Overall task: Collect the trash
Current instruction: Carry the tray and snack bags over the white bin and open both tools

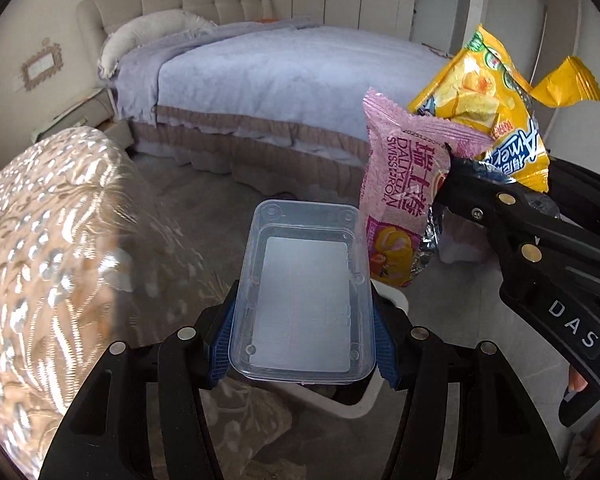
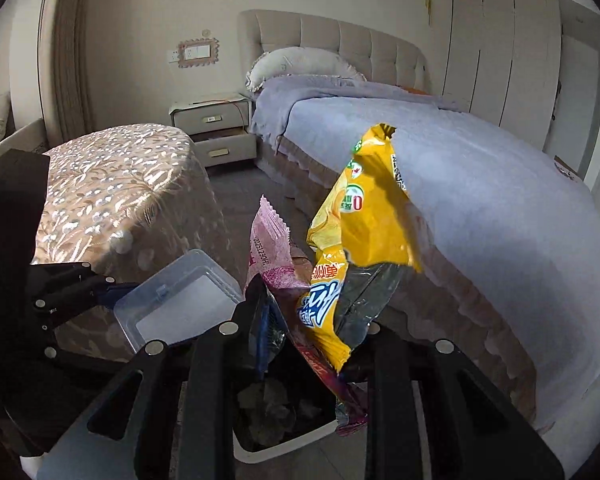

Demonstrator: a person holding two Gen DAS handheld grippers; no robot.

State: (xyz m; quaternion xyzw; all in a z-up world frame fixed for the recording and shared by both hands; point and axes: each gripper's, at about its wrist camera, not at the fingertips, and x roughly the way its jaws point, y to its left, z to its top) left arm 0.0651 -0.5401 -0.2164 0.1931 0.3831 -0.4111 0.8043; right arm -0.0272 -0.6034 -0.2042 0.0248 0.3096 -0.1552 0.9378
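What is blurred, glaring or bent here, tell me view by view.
Left wrist view: patterned tablecloth smeared and glaring, clear plastic container sharp, bed bowed. Right wrist view: dimmer, yellow chip bag slightly blurred, trash bin in shadow.

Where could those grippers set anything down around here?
Bare room: the patterned tabletop, the bedspread, and the floor strip between them. It is crowded over the trash bin, where the plastic container, pink wrapper and yellow chip bag bunch together.

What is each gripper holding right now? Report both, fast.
Left gripper: closed on the clear plastic container.
Right gripper: closed on the yellow chip bag and pink wrapper.
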